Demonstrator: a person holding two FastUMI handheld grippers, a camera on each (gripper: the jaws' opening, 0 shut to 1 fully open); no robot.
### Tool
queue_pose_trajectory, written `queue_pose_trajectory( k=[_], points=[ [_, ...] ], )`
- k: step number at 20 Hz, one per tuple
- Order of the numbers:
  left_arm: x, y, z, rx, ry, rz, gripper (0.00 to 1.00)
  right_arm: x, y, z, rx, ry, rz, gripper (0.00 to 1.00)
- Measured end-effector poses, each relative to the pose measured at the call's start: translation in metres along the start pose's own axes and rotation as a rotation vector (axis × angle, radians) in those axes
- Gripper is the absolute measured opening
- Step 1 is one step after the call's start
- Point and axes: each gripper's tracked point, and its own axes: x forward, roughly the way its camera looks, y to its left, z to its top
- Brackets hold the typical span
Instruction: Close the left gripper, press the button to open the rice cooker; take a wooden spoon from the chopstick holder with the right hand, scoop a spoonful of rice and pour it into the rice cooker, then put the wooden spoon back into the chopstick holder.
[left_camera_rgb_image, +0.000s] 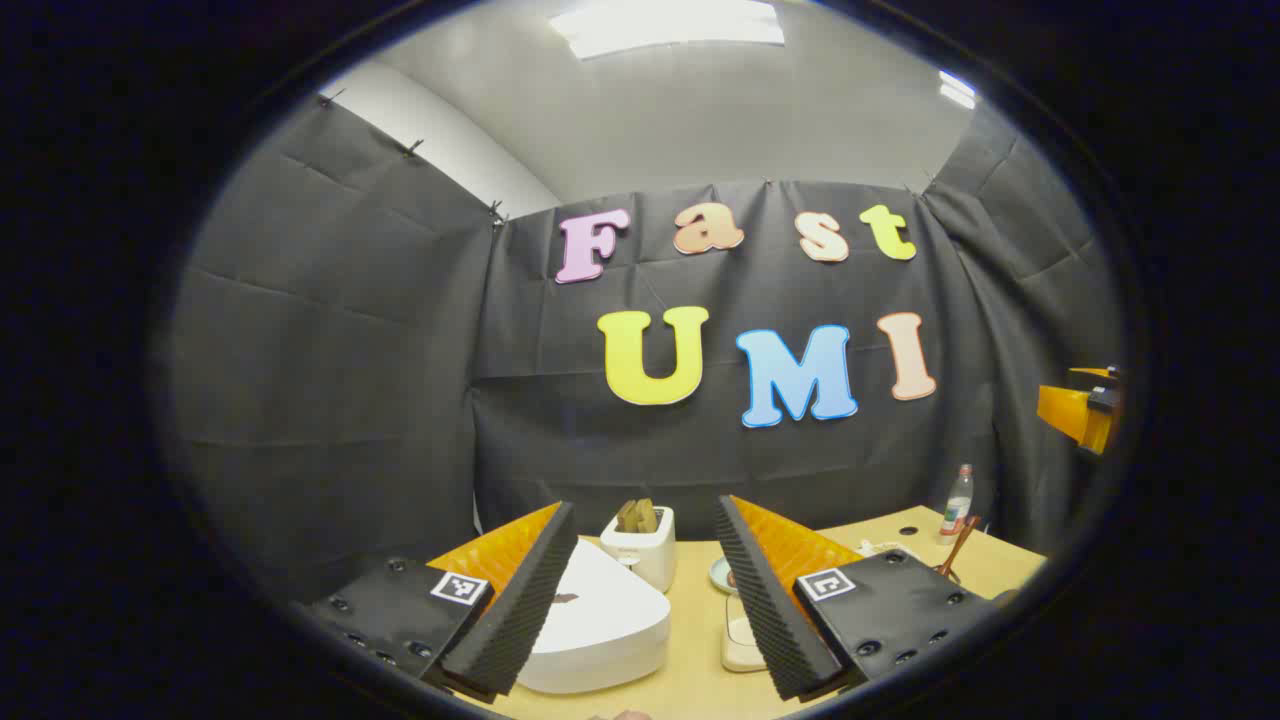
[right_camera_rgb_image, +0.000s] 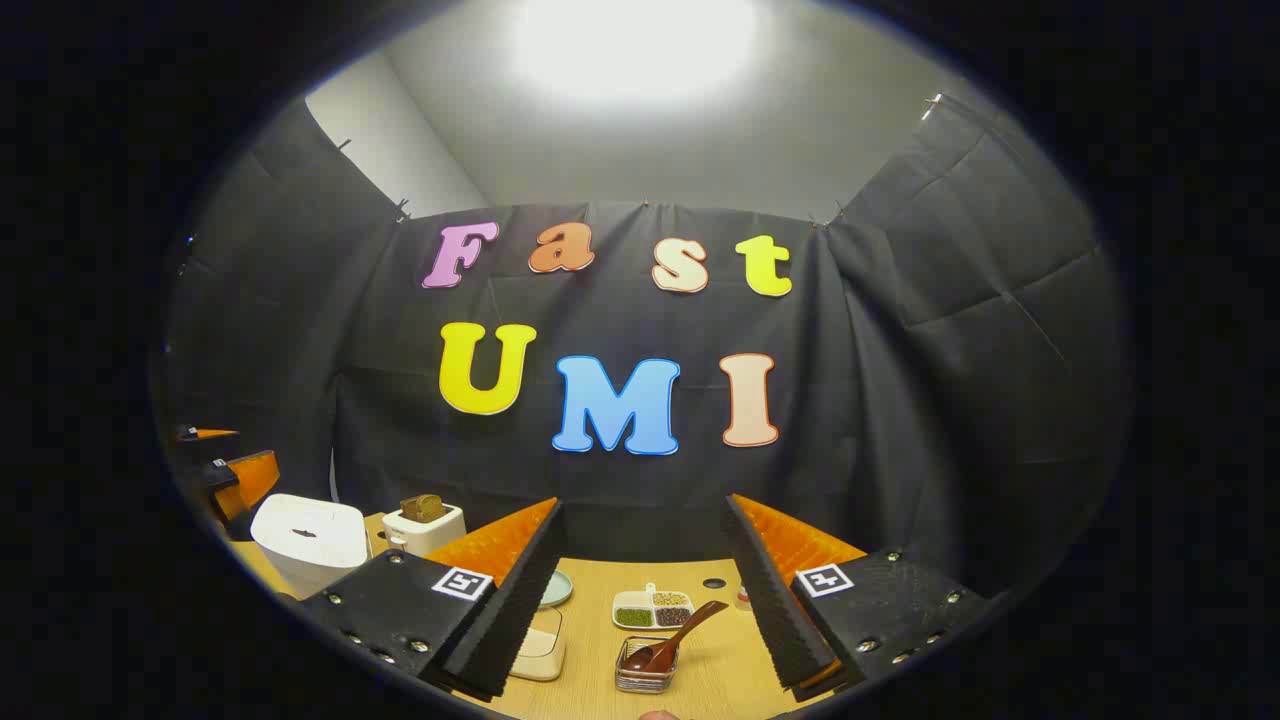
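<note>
Rice cooker (left_camera_rgb_image: 590, 625) button perhaps hidden

— What's sitting where on the worktop (right_camera_rgb_image: 700, 680)?

— The rice cooker (right_camera_rgb_image: 310, 540) is standing at the left end, and the chopstick holder (right_camera_rgb_image: 425, 525) is sitting just beside it on the right, nearer the wall.

— And the spoon?

— The wooden spoon (right_camera_rgb_image: 675, 635) is leaning in a small container (right_camera_rgb_image: 645, 670) at the front, with the divided dish (right_camera_rgb_image: 652, 608) lying just behind it.

— Anything at the far right?

— A bottle (left_camera_rgb_image: 957, 500) is standing there, by the wall.
</note>
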Motion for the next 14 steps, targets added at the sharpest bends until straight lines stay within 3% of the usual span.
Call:
queue_pose_trajectory(
  k=[14],
  points=[
    [-0.0003,0.0008,0.0101,0.019,-0.013,0.019,0.96,-0.0026,-0.0079,-0.0031,0.001,-0.002,0.002,0.95]
  ],
)
